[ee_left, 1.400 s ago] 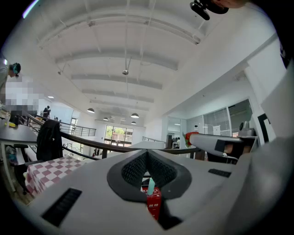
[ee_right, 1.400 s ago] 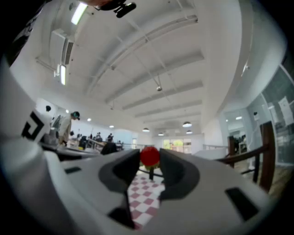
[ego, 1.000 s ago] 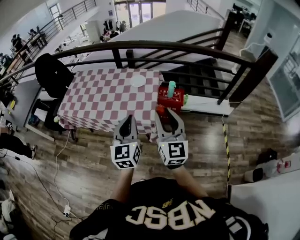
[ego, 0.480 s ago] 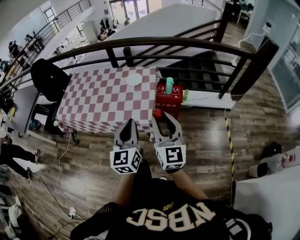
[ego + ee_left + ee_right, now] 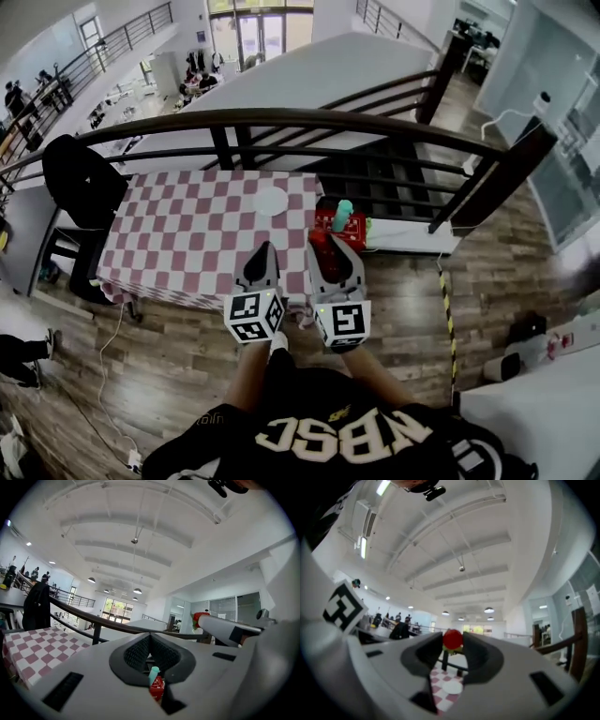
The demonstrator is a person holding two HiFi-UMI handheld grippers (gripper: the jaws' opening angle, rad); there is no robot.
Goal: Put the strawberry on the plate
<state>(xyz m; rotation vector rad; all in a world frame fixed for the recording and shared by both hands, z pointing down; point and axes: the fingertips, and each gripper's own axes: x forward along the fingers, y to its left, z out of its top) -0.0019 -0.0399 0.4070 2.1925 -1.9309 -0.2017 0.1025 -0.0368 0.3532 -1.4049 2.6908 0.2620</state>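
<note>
A red strawberry (image 5: 453, 639) with green leaves is pinched between the tips of my right gripper (image 5: 453, 642), which is shut on it. From the head view, the strawberry (image 5: 322, 246) and right gripper (image 5: 323, 242) hang in the air by the near right corner of the checkered table (image 5: 187, 234). The white plate (image 5: 272, 201) lies near the table's far right side; it also shows below the berry as the plate (image 5: 452, 686). My left gripper (image 5: 265, 247) is held beside the right one, jaws shut and empty. In the left gripper view the strawberry (image 5: 198, 618) shows at the right.
A red crate (image 5: 339, 223) with a teal bottle (image 5: 343, 213) stands just right of the table. A dark railing (image 5: 309, 120) runs behind the table, with stairs beyond. A black jacket on a chair (image 5: 80, 183) is at the table's left end. The floor is wood.
Both grippers and the view have moved toward the table. The strawberry stays clamped in the right gripper and now sits in front of the red crate.
</note>
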